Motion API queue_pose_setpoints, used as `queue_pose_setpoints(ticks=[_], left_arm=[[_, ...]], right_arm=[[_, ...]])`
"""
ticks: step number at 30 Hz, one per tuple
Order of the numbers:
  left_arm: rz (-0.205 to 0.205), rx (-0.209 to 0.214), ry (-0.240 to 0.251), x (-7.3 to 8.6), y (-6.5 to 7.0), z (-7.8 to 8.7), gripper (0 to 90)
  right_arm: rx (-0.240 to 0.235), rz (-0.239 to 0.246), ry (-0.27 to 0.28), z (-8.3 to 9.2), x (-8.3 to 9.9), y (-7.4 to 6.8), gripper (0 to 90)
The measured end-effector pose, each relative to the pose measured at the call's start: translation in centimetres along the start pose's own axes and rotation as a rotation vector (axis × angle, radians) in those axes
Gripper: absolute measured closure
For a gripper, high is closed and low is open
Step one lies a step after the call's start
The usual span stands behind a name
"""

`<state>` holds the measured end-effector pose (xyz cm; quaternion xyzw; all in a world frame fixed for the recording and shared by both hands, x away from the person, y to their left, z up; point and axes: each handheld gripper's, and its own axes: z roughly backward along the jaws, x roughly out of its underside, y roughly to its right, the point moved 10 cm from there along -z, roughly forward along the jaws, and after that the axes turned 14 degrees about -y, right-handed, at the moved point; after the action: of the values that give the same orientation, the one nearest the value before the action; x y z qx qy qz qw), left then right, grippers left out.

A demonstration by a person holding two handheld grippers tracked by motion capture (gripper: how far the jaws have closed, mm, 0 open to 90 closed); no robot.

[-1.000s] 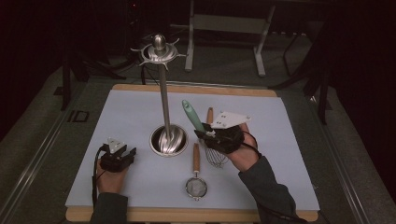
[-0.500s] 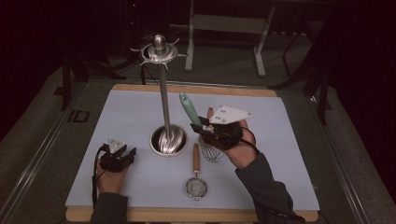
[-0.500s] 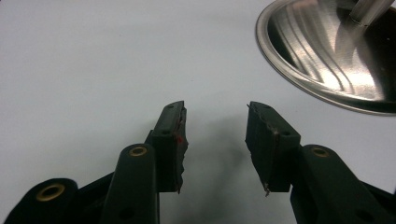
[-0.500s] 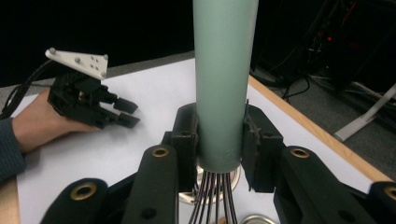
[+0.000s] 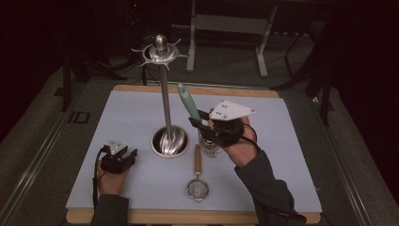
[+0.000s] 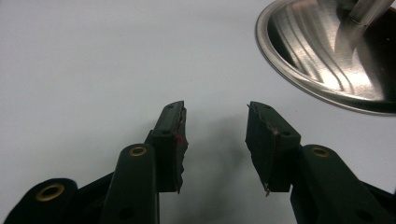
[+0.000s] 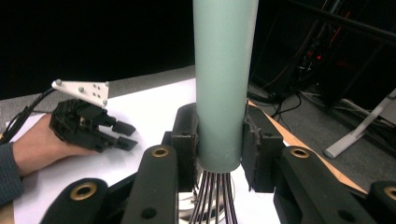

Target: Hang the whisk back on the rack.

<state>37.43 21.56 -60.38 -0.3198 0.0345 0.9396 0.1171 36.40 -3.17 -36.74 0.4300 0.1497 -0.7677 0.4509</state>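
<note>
A: How's the light?
B: Overhead and even on the pale mat (image 5: 282, 155); everything around the bench (image 5: 188, 217) sinks into near black.
A: Any glare?
B: Bright streaks on the steel base (image 6: 327, 60), whose far rim goes soft. Soft shadow lies under the left gripper (image 6: 215, 135).
A: Sharpness?
B: The high view is grainy. The whisk handle (image 7: 224, 79) is evenly lit, slightly blurred.

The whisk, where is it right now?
In the high view the whisk is gripped in the right claw, its wires just right of the stand's round base and above the small strainer.
</note>
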Motion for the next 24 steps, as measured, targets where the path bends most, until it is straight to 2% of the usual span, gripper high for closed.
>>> queue_pose_setpoints(ticks=[5, 12, 17, 18, 24], left_arm=[[-0.002, 0.001, -0.002, 0.0, 0.0, 0.0, 57.9], [-0.002, 0.002, -0.002, 0.0, 0.0, 0.0, 57.9], [-0.001, 0.002, -0.001, 0.0, 0.0, 0.0, 57.8], [0.000, 0.003, 0.000, 0.0, 0.0, 0.0, 57.8], [-0.001, 0.003, -0.001, 0.0, 0.0, 0.0, 57.8]], right_arm=[[0.007, -0.009, 0.019, 0.3, -0.6, 0.2, 69.4], [0.029, 0.015, 0.033, 0.5, -2.1, 0.0, 69.4], [0.036, 0.015, 0.047, 0.3, -3.1, 0.0, 69.4], [0.038, 0.001, 0.054, 0.3, -3.5, 0.1, 69.4], [0.028, 0.001, 0.061, 0.0, -4.2, -0.1, 69.4]])
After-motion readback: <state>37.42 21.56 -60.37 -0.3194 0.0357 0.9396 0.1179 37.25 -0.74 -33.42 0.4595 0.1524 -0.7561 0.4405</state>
